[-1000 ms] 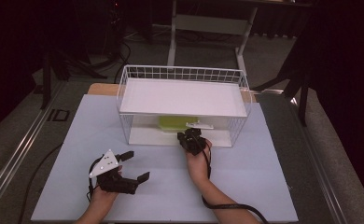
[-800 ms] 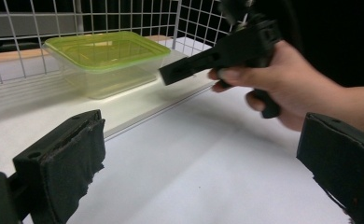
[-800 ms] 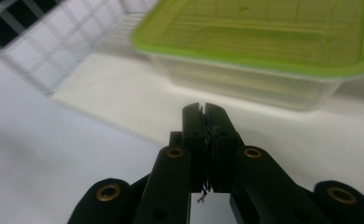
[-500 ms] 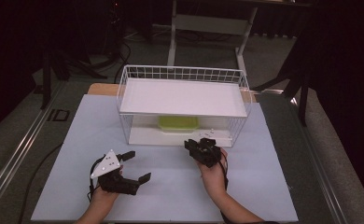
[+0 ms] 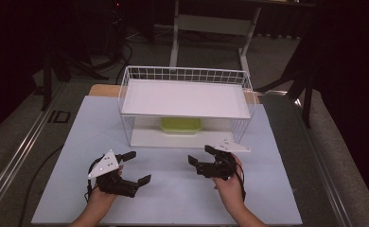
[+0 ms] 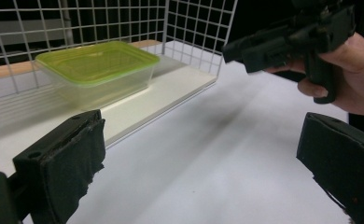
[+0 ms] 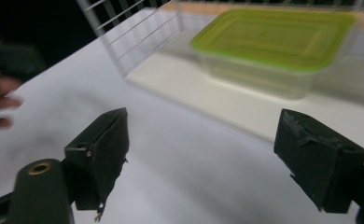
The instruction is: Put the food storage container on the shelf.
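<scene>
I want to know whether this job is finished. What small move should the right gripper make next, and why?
Probably a short pull back to rest beside the left gripper. The box sits on the rack's lower shelf, and the right gripper, whose jaws have just been opening, is clear of it with nothing between them.

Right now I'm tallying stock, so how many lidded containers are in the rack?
1. The green-lidded container sits on the wire rack's lower shelf, toward the back, under the white upper shelf. That upper shelf hides part of the lower level, so another could sit unseen.
</scene>
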A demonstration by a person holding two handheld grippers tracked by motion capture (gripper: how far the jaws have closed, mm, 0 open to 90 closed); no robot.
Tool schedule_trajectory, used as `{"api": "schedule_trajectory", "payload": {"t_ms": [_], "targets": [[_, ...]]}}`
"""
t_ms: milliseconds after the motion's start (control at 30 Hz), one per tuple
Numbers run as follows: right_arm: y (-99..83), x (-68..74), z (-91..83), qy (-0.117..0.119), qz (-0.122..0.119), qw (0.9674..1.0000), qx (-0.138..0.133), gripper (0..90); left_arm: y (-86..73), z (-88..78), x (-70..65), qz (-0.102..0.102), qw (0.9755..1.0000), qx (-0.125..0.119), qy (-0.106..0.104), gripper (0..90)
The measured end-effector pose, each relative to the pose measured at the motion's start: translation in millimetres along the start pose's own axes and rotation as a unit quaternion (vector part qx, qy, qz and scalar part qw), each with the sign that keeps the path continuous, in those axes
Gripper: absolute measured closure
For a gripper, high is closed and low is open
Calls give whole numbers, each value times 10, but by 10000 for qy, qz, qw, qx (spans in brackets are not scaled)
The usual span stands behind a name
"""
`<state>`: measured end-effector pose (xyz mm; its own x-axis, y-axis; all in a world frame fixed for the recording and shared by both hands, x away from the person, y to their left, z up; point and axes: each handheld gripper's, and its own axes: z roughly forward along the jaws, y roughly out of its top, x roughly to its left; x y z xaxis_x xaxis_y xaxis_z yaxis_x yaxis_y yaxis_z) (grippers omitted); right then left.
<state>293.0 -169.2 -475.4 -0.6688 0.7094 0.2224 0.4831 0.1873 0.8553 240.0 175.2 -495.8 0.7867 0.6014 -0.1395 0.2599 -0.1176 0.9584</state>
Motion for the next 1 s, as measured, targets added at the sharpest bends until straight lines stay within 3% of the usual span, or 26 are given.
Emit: {"api": "schedule_trajectory", "payload": {"t_ms": [67, 200, 400, 533, 733, 1000], "targets": [[-19, 25, -39, 52, -60, 10000, -9, 147, -2, -22, 9, -32, 10000, 29, -44, 19], [-85, 50, -136, 98, -305, 9995, -12, 147, -6, -117, 27, 91, 9999, 116, 57, 20], [-212, 35, -299, -27, -570, 9983, -75, 153, 14, -257, 29, 117, 9999, 44, 103, 20], [-272, -13, -390, 30, -437, 9989, -139, 169, -15, -325, 31, 71, 9999, 28, 97, 20], [-345, -68, -550, -106, -487, 9987, -119, 169, -94, -439, 58, -14, 9999, 41, 155, 20], [-413, -157, -691, -191, -359, 9991, -124, 169, -142, -554, 82, -61, 9996, 98, 243, 20]]}}
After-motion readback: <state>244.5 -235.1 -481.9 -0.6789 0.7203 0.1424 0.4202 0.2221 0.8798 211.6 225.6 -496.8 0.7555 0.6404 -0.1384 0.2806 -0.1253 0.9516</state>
